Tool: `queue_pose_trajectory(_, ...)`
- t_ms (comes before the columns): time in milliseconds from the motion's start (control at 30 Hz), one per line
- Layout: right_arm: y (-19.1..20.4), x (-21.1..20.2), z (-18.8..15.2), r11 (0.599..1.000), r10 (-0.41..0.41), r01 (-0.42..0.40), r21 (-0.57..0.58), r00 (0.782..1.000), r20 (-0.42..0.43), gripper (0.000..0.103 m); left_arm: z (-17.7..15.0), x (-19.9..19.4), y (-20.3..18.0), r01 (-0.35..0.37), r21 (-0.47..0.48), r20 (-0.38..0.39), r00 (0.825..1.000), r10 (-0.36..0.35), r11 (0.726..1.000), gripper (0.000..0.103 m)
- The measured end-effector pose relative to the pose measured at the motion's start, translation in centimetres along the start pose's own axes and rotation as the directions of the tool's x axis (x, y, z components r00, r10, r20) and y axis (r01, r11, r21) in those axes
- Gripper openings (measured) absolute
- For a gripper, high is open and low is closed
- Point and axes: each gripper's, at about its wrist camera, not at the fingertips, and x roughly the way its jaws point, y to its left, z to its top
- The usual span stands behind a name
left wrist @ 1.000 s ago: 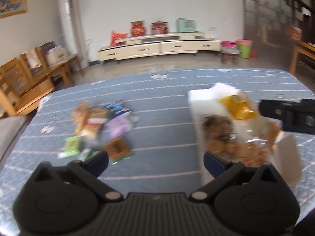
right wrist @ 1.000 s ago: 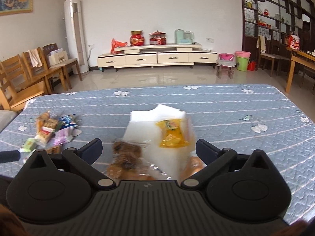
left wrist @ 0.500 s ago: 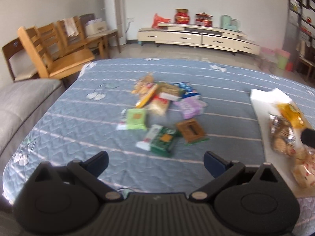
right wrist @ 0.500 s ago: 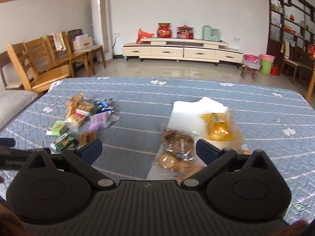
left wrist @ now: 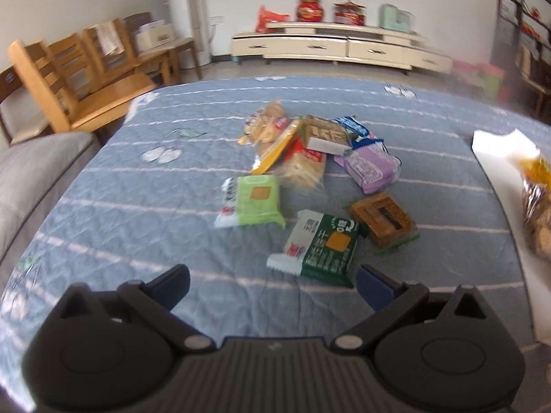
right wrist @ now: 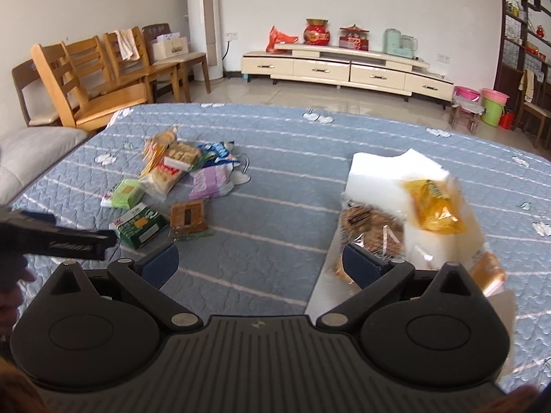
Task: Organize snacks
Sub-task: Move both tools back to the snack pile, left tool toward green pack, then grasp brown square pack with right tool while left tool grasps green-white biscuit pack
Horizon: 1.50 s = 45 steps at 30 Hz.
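Left wrist view first: the left gripper hangs over the blue quilted cover with its jaws spread wide and nothing between them. Nearest to it, at about 1 o'clock and just off the right fingertip, lies the dark green packet. A little farther, at 11 o'clock, sits the light green packet; at 2 o'clock lies the brown cracker packet, close beside the dark green one. Beyond these, around 12 to 1 o'clock, the rest of the pile crowds together — a purple packet, a clear pack of pale crackers, a yellow stick packet and a blue-and-white wrapper at the far end. Far off at 3 o'clock the white tray runs along the frame's edge.

Right wrist view: the right gripper is likewise wide apart and empty. Its right fingertip lies over the near end of the white tray's bag of round biscuits, at roughly 2 o'clock; whether it touches cannot be told. Farther along the tray, a yellow snack bag rests on the white surface. At 10 to 11 o'clock the loose pile spreads across the cover, well apart from the tray — and the left gripper's dark body enters from 9 o'clock, pointing at the dark green packet.
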Motion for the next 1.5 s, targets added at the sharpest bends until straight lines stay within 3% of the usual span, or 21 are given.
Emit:
queue_pose_trajectory(167,0.1,1.6,-0.3,1.0,0.017,-0.017,0.006,1.0,-0.025,0.103,0.7,2.7,-1.3,0.022,0.084,-0.007,1.0,-0.021,0.996,0.101)
queue_pose_trajectory(267,0.4,2.9,-0.2,1.0,0.029,-0.028,0.01,0.999,-0.041,0.103,0.8,4.1,-1.7,0.044,0.101,-0.024,0.999,-0.042,0.994,0.085)
queue_pose_trajectory(400,1.2,4.8,0.1,0.999,0.052,-0.053,-0.006,0.997,-0.059,0.103,0.8,3.9,-1.0,0.102,0.035,-0.008,0.995,-0.102,0.994,0.051)
queue_pose_trajectory(767,4.1,12.4,2.3,0.988,0.146,-0.151,-0.027,0.982,-0.119,0.103,-0.8,-0.5,2.5,0.042,-0.087,0.053,0.998,-0.037,0.995,0.049)
queue_pose_trajectory(1000,6.5,16.1,2.6,0.988,0.111,-0.127,-0.084,0.979,-0.171,0.101,-0.8,-1.1,3.5,0.021,-0.129,0.053,0.998,-0.014,0.991,0.049)
queue_pose_trajectory(1067,6.8,15.7,2.6,0.989,0.09,-0.107,-0.103,0.983,-0.157,0.054,-0.8,-1.3,3.5,0.02,-0.139,0.054,0.998,-0.013,0.99,0.048)
queue_pose_trajectory(1267,5.7,13.0,1.4,0.992,0.104,-0.114,-0.058,0.983,-0.153,0.053,-1.1,-2.7,3.1,0.021,-0.161,0.07,0.998,-0.01,0.987,0.049)
queue_pose_trajectory(1500,3.8,5.2,0.0,0.992,0.127,-0.128,-0.004,0.989,-0.073,0.053,-1.5,-5.5,2.1,0.034,-0.166,0.097,0.995,-0.017,0.986,0.048)
